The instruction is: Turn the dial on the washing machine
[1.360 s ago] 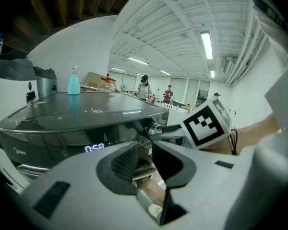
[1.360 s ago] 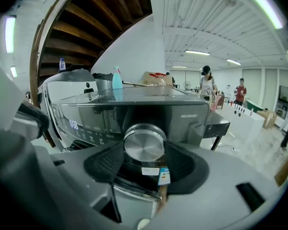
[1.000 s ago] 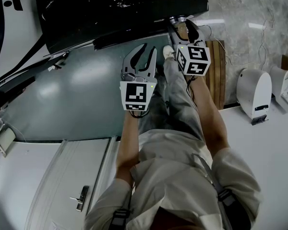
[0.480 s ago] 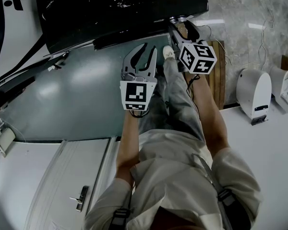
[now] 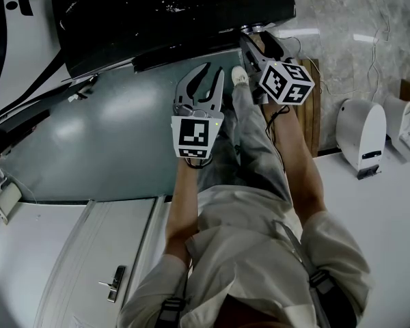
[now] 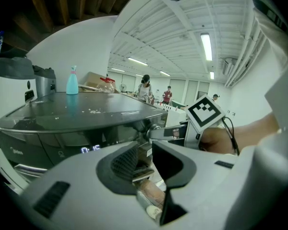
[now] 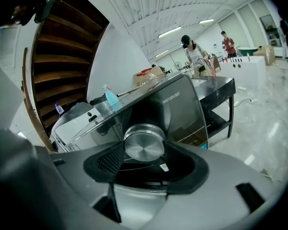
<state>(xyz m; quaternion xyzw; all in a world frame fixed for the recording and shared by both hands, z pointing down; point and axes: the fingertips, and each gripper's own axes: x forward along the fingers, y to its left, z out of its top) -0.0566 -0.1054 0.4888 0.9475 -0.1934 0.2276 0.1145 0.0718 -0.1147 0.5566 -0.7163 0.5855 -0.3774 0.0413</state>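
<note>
The dark washing machine (image 5: 178, 12) fills the top of the head view. Its round silver dial (image 7: 144, 140) sits on the front panel, and my right gripper (image 7: 144, 153) is shut on it, one pad on each side. In the head view that gripper (image 5: 258, 36) reaches up to the machine's right front edge, its marker cube tilted. My left gripper (image 5: 203, 79) hangs to the left of it over the floor, open, with nothing between its fingers. In the left gripper view the open left gripper (image 6: 145, 152) points at the panel with its lit display (image 6: 90, 150).
A white appliance (image 5: 363, 132) stands on a white surface at the right. A wooden slatted piece (image 5: 309, 101) is beside my right arm. A white door with a handle (image 5: 113, 282) lies at lower left. A blue spray bottle (image 6: 72, 80) stands on the machine top.
The right gripper's marker cube has rolled clockwise and drifted a little right while its jaws stay on the dial. The left gripper has not moved.
</note>
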